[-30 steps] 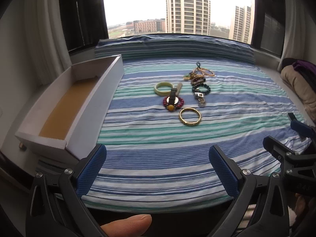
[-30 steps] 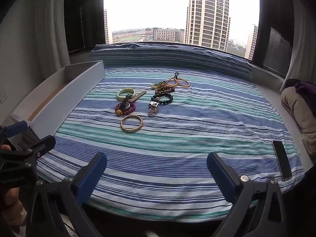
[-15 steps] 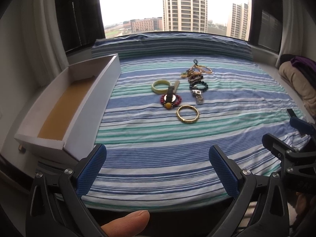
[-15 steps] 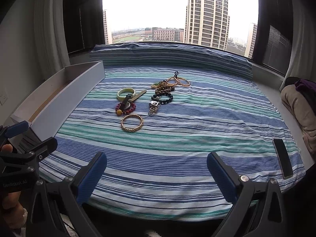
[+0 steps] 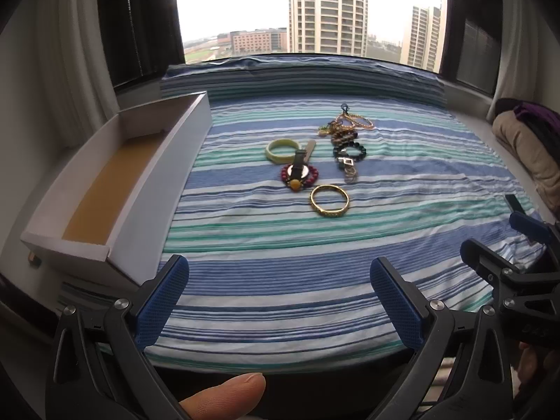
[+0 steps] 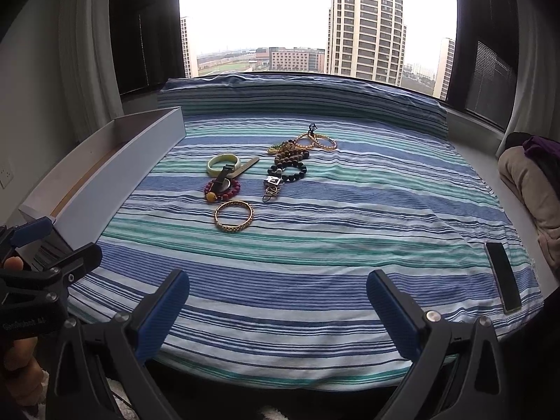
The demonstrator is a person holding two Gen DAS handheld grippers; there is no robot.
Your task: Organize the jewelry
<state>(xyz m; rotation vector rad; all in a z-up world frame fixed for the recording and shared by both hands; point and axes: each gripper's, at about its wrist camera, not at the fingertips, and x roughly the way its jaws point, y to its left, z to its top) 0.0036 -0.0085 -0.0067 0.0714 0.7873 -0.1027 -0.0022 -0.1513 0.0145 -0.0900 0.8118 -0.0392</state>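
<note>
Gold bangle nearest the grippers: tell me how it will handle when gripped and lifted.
The round gold metal bangle looks like a closed rigid hoop, so it probably keeps its shape rather than drooping. Its shiny surface may slip between the pads. Lying flat on the soft striped bedsheet, it likely won't roll, though its low rim may be awkward to pinch.

Window (image 6: pixel 315 17): wide, showing tall apartment towers under a pale sky.
Curtains (image 6: pixel 87 52): hanging at both sides.
Phone (image 6: pixel 503 281): dark, lying flat near the striped bedspread's (image 6: pixel 350 227) right edge.
Beige bundle (image 6: pixel 528 182): far right, purple cloth (image 6: pixel 540 147) on top.
</note>
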